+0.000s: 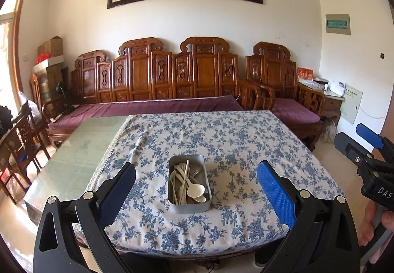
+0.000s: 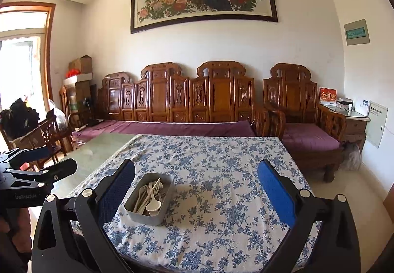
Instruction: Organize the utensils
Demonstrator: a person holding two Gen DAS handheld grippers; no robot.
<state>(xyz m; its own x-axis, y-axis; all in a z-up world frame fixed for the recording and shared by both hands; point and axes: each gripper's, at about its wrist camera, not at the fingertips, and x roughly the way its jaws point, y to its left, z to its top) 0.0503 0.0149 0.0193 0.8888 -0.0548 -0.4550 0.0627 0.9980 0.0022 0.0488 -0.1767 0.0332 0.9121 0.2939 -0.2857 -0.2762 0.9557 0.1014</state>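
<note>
Both the left gripper (image 1: 195,189) and right gripper (image 2: 195,189) are held spread wide and empty above the tabletop (image 1: 234,140); the tin (image 1: 189,183) of utensils (image 1: 188,184) is framed between the left fingers, presumably for reaching in.

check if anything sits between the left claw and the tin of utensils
Nothing visible does. The left claw hangs open straight in front of the metal tin, with only bare floral tablecloth around it. The utensils lie uncovered inside.
</note>
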